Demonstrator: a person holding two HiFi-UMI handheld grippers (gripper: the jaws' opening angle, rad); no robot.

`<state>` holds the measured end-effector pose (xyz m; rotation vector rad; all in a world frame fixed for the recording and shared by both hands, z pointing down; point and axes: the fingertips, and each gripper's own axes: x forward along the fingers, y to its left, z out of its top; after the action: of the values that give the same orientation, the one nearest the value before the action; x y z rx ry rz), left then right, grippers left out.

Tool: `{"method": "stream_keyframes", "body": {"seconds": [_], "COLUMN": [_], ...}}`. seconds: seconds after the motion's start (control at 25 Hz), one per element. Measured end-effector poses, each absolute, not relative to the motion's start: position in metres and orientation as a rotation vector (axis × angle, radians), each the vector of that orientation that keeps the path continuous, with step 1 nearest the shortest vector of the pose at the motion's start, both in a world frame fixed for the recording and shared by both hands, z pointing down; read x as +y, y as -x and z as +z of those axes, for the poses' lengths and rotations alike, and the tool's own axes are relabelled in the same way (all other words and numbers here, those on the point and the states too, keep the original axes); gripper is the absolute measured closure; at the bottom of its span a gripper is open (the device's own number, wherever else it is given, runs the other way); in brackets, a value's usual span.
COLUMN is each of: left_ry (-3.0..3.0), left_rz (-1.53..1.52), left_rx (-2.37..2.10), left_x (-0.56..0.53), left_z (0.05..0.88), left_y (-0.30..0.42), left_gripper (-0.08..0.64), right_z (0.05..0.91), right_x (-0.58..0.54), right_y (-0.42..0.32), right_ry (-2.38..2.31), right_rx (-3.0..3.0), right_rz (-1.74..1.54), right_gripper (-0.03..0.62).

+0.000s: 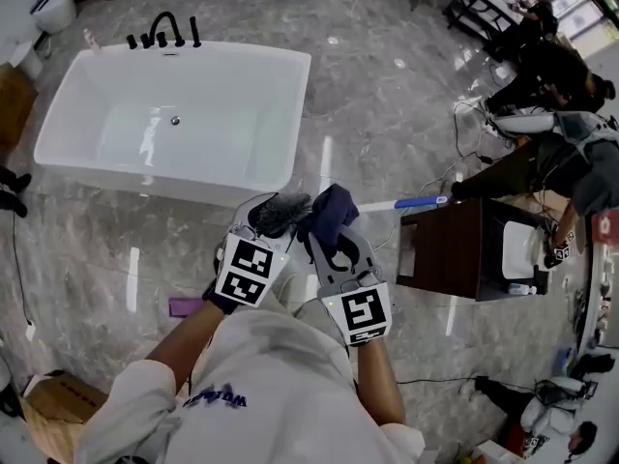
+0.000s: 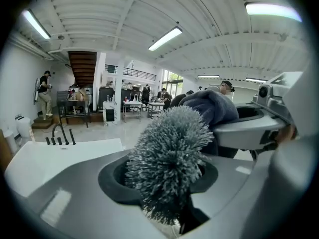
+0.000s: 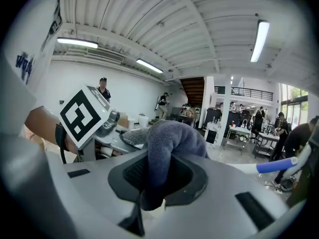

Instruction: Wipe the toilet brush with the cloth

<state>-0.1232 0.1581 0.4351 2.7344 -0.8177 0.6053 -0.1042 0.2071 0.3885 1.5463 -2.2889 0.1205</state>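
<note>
The toilet brush's dark bristle head (image 1: pixel 281 211) sticks up between the jaws of my left gripper (image 1: pixel 263 228), which is shut on it. Its white handle runs right to a blue tip (image 1: pixel 422 201). My right gripper (image 1: pixel 336 236) is shut on a dark blue cloth (image 1: pixel 329 208) that touches the bristles' right side. In the left gripper view the grey bristles (image 2: pixel 168 156) fill the middle, with the cloth (image 2: pixel 213 106) right behind them. In the right gripper view the cloth (image 3: pixel 168 142) bulges up out of the jaws, next to the bristles (image 3: pixel 130 135).
A white bathtub (image 1: pixel 68 153) with black taps (image 1: pixel 162 33) stands ahead on the marble floor. At the right is a dark wooden cabinet (image 1: pixel 455 249) with a basin, and people beyond it. A purple item (image 1: pixel 186 306) and a cardboard box (image 1: pixel 56 400) lie at the left.
</note>
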Motion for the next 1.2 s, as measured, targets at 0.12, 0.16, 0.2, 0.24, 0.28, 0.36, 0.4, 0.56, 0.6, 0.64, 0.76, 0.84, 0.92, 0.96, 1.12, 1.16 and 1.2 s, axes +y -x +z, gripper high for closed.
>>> {"method": "stream_keyframes", "body": {"seconds": [0.12,0.16,0.2,0.24,0.28,0.36,0.4,0.56,0.6,0.64,0.76,0.84,0.92,0.96,1.12,1.16,1.2], "left_ry": [-2.742,-2.744,-2.747,-2.748,-2.747,-2.743,-2.74,-2.711,-2.7,-2.689,-2.659,-2.631,-2.604,-2.594,-2.577,-2.573,-2.569], "left_rz": [0.62,0.624,0.628,0.634,0.641,0.657,0.664,0.689,0.695,0.699,0.696,0.697,0.712,0.72,0.755,0.767,0.777], "left_rx": [-0.806,-0.805,-0.806,-0.808,-0.814,-0.839,-0.856,-0.919,-0.934,-0.949,-0.984,-1.016,-1.058,-1.077,-1.146,-1.16,-1.17], "left_x": [0.137,0.13,0.124,0.119,0.113,0.1,0.092,0.066,0.061,0.057,0.043,0.036,0.031,0.028,0.013,0.009,0.006], "left_z": [0.433,0.432,0.432,0.432,0.433,0.436,0.437,0.443,0.444,0.444,0.441,0.438,0.438,0.437,0.433,0.432,0.432], "left_y": [0.115,0.109,0.102,0.095,0.087,0.071,0.062,0.016,0.003,-0.009,-0.05,-0.071,-0.087,-0.095,-0.126,-0.132,-0.138], "left_gripper": [0.365,0.365,0.365,0.365,0.365,0.365,0.365,0.365,0.365,0.365,0.364,0.364,0.364,0.364,0.364,0.364,0.364], "right_z": [0.382,0.38,0.379,0.379,0.379,0.382,0.384,0.392,0.392,0.391,0.379,0.377,0.379,0.38,0.382,0.383,0.384], "right_x": [0.185,0.177,0.171,0.165,0.159,0.146,0.138,0.106,0.098,0.09,0.069,0.057,0.044,0.038,0.018,0.015,0.012], "right_y": [0.07,0.053,0.036,0.018,0.0,-0.039,-0.06,-0.153,-0.175,-0.195,-0.251,-0.275,-0.289,-0.293,-0.3,-0.3,-0.3], "right_ry": [-1.665,-1.709,-1.752,-1.791,-1.825,-1.876,-1.9,-2.005,-2.027,-2.048,-2.113,-2.107,-2.07,-2.049,-1.975,-1.96,-1.944], "right_rx": [-2.251,-2.237,-2.226,-2.216,-2.205,-2.182,-2.171,-2.141,-2.135,-2.134,-2.178,-2.234,-2.282,-2.311,-2.463,-2.487,-2.504], "right_rz": [0.123,0.131,0.141,0.153,0.162,0.172,0.176,0.226,0.238,0.244,0.248,0.27,0.291,0.299,0.343,0.361,0.376], "right_gripper": [0.532,0.532,0.532,0.532,0.532,0.532,0.532,0.532,0.532,0.532,0.531,0.531,0.532,0.532,0.532,0.532,0.532]}}
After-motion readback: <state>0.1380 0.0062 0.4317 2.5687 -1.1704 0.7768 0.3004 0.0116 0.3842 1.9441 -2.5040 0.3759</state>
